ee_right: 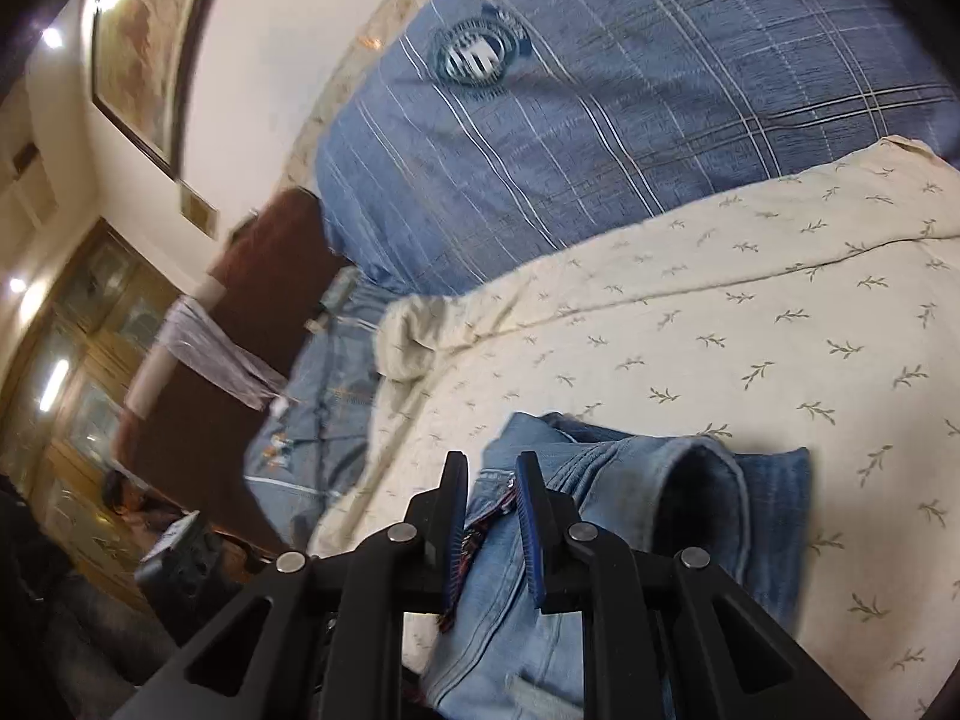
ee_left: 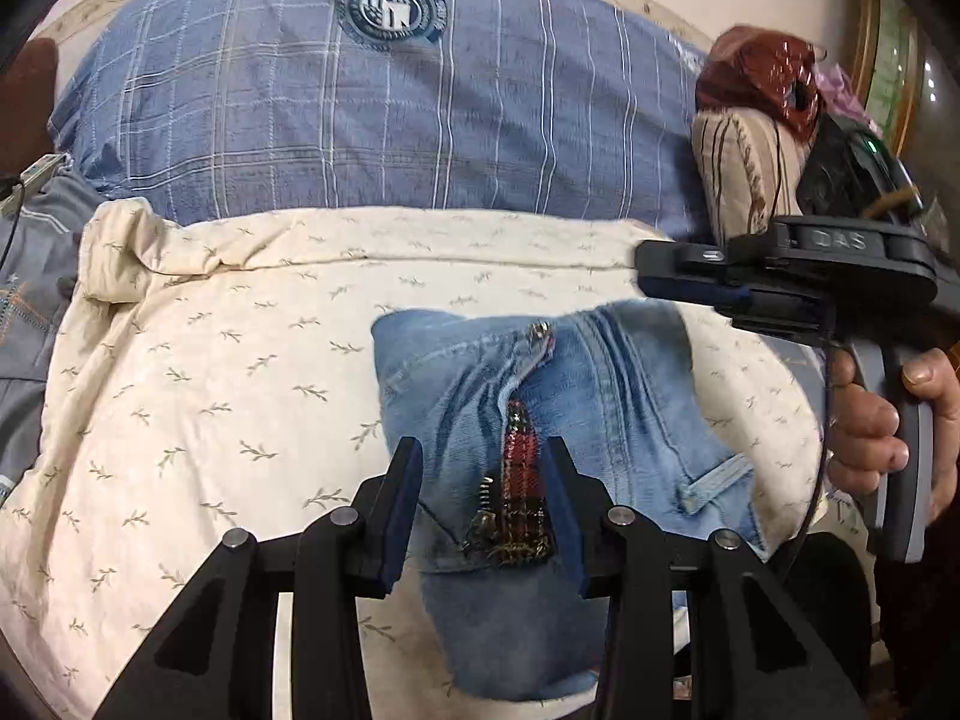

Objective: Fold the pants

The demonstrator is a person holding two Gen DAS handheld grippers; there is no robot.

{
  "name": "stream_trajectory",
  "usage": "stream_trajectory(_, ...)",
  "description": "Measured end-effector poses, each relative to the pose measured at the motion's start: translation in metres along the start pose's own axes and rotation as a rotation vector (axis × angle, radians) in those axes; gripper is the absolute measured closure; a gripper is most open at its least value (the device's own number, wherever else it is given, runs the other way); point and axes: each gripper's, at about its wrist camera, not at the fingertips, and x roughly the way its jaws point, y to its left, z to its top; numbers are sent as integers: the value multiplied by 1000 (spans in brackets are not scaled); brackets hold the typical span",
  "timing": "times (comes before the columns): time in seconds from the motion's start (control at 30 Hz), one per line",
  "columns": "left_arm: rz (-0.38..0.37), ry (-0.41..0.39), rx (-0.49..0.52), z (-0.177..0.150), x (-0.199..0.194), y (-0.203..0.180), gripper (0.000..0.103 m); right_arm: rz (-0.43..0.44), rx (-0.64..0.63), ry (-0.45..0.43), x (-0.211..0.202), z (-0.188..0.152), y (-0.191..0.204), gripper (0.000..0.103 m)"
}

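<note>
With the folded light-blue denim pants (ee_left: 558, 420) lying on the cream leaf-print bedspread (ee_left: 210, 396), both the left tool (ee_left: 486, 516) and right tool (ee_right: 489, 531) hang released above them, so any tidying regrip should pinch a clean folded edge.

A bed with a cream leaf-print sheet (ee_left: 240, 390) and blue plaid pillow (ee_left: 360, 120) meets a pale wall (ee_right: 270, 60).

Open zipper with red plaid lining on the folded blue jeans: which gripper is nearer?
Left. The left gripper straddles the zipper, jaws apart; the right gripper is up off the jeans, to its right.
</note>
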Motion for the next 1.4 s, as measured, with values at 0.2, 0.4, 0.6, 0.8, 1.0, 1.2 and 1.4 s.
stream_trajectory(0.2, -3, 83, 64, -15, 23, -22, 61, -164, 30, 96, 38, -17, -33, 84)
stream_trajectory(0.4, -1, 115, 115, -14, 33, -35, 55, -114, 95, 107, 41, -44, -75, 84)
stream_trajectory(0.6, 13, 104, 171, -21, 35, -38, 53, -108, 85, 88, 29, -63, -81, 88)
stream_trajectory(0.8, -22, 157, 149, -6, 36, -31, 52, -148, 29, 88, 27, -61, -69, 87)
stream_trajectory(1.0, -95, 65, 102, 36, 8, -18, 50, -124, -46, -22, -6, -34, -34, 85)
stream_trajectory(1.2, 15, 85, 54, 78, 46, -4, 50, -157, -36, -39, 5, -7, -29, 84)
stream_trajectory(1.4, 144, 192, 34, 79, 114, 4, 50, -207, 25, -6, 25, -7, -60, 84)
